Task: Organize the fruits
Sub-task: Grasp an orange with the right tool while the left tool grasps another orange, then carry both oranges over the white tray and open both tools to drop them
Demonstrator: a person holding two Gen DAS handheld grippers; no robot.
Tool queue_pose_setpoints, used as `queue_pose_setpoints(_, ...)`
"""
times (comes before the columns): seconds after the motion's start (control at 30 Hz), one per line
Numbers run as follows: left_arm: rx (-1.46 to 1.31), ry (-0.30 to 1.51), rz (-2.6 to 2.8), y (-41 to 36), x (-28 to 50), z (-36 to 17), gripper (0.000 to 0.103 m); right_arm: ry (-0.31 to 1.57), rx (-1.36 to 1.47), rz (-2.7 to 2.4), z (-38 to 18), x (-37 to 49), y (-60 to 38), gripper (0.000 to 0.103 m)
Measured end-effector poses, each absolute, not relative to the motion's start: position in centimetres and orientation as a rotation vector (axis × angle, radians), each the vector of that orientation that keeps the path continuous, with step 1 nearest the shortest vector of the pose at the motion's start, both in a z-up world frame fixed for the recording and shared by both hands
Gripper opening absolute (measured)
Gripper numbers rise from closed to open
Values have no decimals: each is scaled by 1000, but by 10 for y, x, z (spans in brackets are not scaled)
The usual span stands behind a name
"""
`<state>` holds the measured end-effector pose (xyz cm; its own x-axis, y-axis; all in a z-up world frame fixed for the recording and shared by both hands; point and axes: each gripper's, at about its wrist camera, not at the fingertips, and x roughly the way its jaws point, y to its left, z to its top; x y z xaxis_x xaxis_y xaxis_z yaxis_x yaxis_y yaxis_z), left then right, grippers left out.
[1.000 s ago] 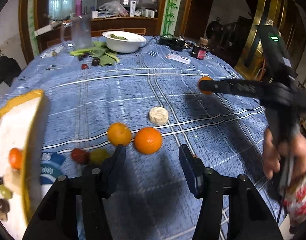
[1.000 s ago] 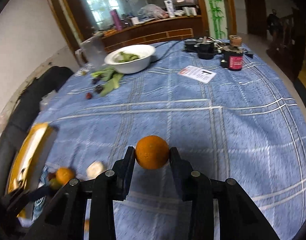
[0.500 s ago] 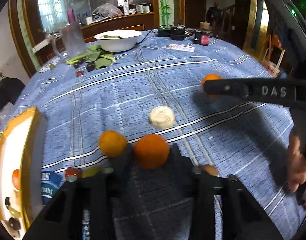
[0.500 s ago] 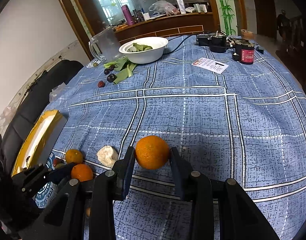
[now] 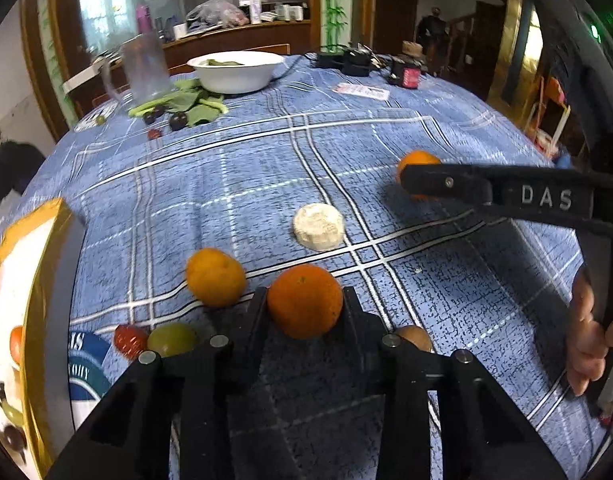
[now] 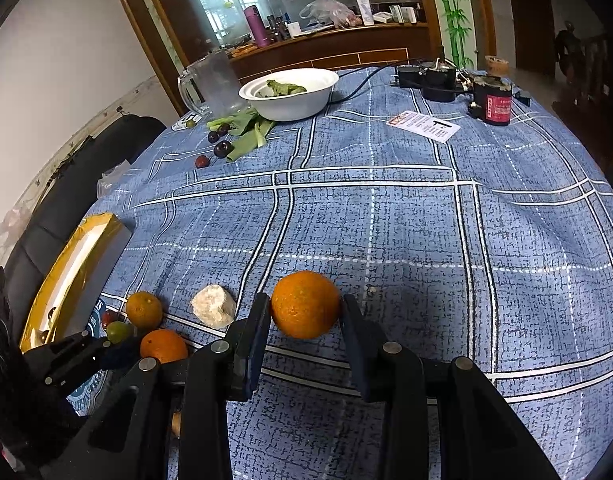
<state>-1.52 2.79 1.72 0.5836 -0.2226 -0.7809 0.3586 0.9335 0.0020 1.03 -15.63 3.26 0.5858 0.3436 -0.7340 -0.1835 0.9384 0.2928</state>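
Left gripper [image 5: 304,304] jaws have just closed onto one orange [image 5: 304,300]; right gripper [image 6: 304,308] clamps another orange [image 6: 305,304] above the bench [image 6: 426,220].

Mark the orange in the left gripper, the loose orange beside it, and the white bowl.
Held orange [image 5: 304,300]: left wrist view, front skin.
Loose orange [image 5: 215,276]: left wrist view, middle.
White bowl [image 6: 294,104]: right wrist view, outer wall.

The left tongs [image 5: 304,306] are closing from wide apart onto the deep orange [image 5: 304,300] beside the paler one [image 5: 215,277].
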Motion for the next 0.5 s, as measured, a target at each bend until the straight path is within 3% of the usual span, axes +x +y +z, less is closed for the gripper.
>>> queue_pose_setpoints(0.5,-117,738,-192,151,-85,82,34,900,166,250,25,10,-152,38)
